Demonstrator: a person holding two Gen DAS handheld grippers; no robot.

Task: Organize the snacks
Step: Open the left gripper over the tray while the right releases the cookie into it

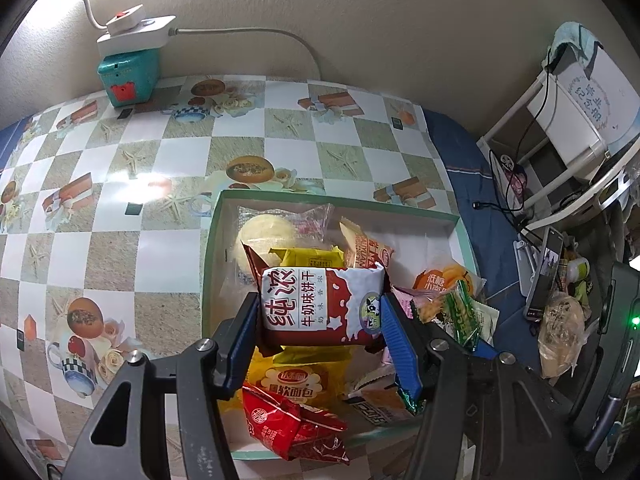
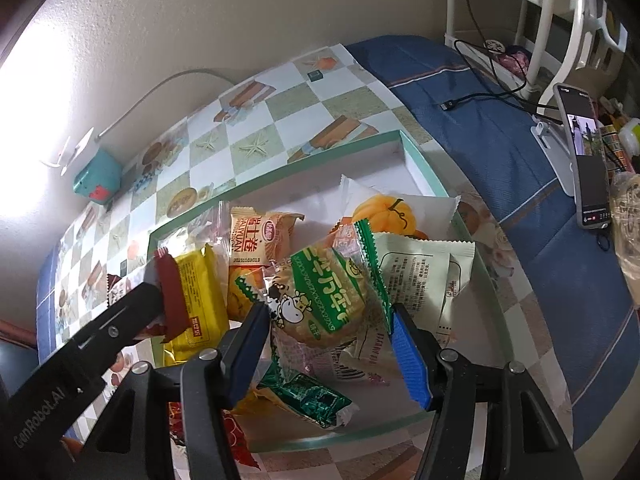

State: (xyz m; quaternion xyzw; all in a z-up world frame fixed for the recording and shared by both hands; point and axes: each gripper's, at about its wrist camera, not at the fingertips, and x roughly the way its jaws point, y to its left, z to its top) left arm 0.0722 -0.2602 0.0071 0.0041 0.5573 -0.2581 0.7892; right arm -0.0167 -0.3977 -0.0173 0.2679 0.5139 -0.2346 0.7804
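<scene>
My left gripper point(image 1: 320, 320) is shut on a red-and-white milk biscuit packet point(image 1: 320, 304), held just over a shallow white box with a green rim point(image 1: 210, 260). In the right wrist view the same gripper point(image 2: 120, 320) shows at the left with that packet's dark red end point(image 2: 172, 300). My right gripper point(image 2: 328, 320) is shut on a clear-and-green packet with a round cracker and a cartoon cow point(image 2: 324, 296), also above the box point(image 2: 280, 172). Several snacks lie inside: a yellow packet point(image 2: 200, 292), a beige one point(image 2: 256, 240), a pumpkin-print one point(image 2: 384, 210), a dark green one point(image 2: 316, 398).
The box sits on a checked tablecloth point(image 1: 100, 200) against the wall. A teal box under a white power strip point(image 1: 128, 72) stands at the back left. To the right are blue cloth point(image 2: 480, 120), a phone on a stand point(image 2: 584, 152), cables and a white rack point(image 1: 560, 120).
</scene>
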